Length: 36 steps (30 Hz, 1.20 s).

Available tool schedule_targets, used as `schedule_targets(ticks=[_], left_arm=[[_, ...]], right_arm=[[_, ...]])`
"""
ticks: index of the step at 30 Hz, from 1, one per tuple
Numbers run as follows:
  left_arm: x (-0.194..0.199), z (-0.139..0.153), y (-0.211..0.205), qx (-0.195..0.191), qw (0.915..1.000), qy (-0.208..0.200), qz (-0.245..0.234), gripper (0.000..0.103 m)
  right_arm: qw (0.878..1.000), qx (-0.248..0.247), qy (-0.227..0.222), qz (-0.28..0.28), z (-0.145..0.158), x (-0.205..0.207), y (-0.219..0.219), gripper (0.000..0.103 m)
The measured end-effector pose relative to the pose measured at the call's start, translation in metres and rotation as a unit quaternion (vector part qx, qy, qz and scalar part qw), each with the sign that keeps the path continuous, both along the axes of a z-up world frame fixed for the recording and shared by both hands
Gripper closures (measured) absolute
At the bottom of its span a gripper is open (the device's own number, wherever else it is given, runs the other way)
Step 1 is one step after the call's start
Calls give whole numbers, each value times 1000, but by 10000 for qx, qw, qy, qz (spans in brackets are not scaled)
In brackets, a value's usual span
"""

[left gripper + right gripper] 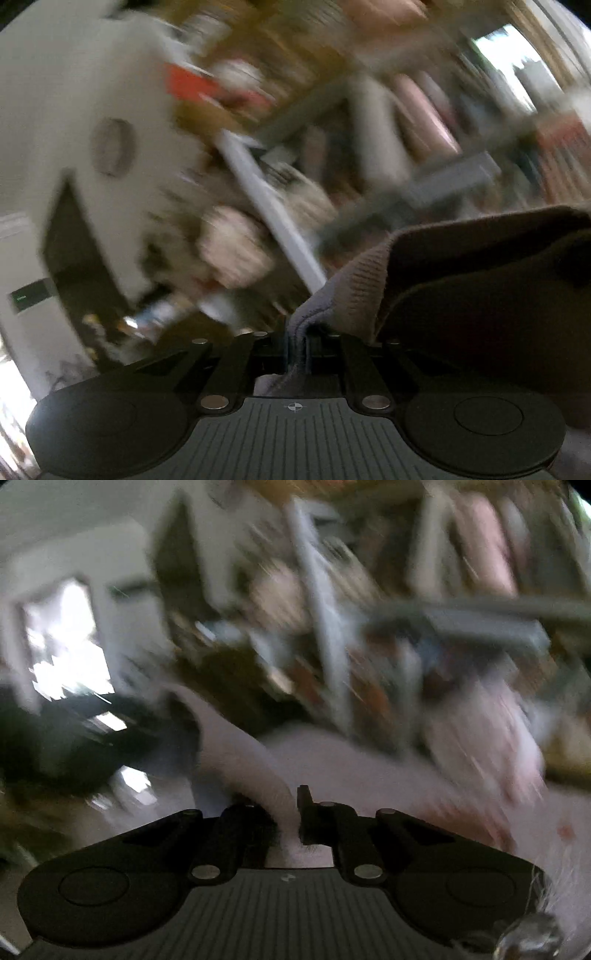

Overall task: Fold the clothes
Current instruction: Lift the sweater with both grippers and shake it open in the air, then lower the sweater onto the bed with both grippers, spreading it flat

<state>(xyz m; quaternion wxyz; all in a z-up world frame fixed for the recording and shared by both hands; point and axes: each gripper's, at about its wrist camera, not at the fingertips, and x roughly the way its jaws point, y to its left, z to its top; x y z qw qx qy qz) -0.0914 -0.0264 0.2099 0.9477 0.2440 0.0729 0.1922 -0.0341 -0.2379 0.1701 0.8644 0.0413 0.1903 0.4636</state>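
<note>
Left wrist view: the room behind is smeared by motion blur, showing at far left a pale wall [55, 110] with a dark oval mark and, toward the middle, a white slanted bar [273, 210]. At bottom centre the left gripper [295, 347] has its jaws pressed together on a ribbed hem of the garment [369, 273] (pale grey-lilac knit at the edge, dark in shadow), which rises from the jaws and fills the lower right of the view.

Right wrist view: at far left a bright window [66, 646] stands in a pale wall; cluttered, blurred shelving occupies the middle and right. At bottom centre the right gripper [291, 819] pinches a narrow fold of the same pale garment [332, 760], which spreads up from the jaws and hangs away to the right edge. Its loose threads show at lower right.
</note>
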Motion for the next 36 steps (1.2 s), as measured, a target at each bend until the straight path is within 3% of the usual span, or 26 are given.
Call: schedule_targets(ticks=[3,7,10,13,15,17,19,20,22,25,28,34,36], left_arm=[[-29,43,5,-117,9956,-932,59,93],[-62,78,-2,-15,9851,-1709,-206,93],[-76,96,-17,190,9738,-2231,-400,93],[-69,107,-32,297,9704,-2276,-750,93],[-49,107,-33,228,9768,-1818,-1112,92],[-2,89,-27,0,9860,-828,-1446,90],[49,62,-21,-277,9847,303,-1696,88],[76,42,-19,-439,9787,933,-1777,86],[122,0,-17,-602,9603,2034,-1814,80],[149,-69,-20,-324,9442,2970,-1387,80],[133,-97,-9,-526,9349,3309,-1166,80],[64,-114,11,-1300,9340,3118,-1159,53],[50,-115,8,-1409,9350,3026,-1197,50]], right_arm=[[9936,616,-492,806,54,-32,-5,95],[9651,1806,-501,1831,107,-52,-39,95],[9553,2134,-588,1958,130,-58,-62,95],[9448,2476,-525,2079,142,-63,-83,95],[9489,2493,-380,1898,142,-53,-95,95],[9744,1925,-199,1146,131,-31,-101,95],[9905,1322,-21,381,118,-9,-105,95],[9973,737,-24,-34,102,7,-97,95],[9967,-359,173,-710,61,43,-79,95],[9761,-1631,697,-1258,-16,97,-52,95],[9479,-2637,615,-1677,-76,132,-31,95],[9192,-3185,480,-2267,-113,179,-35,95],[9122,-3314,402,-2378,-126,192,-34,95]])
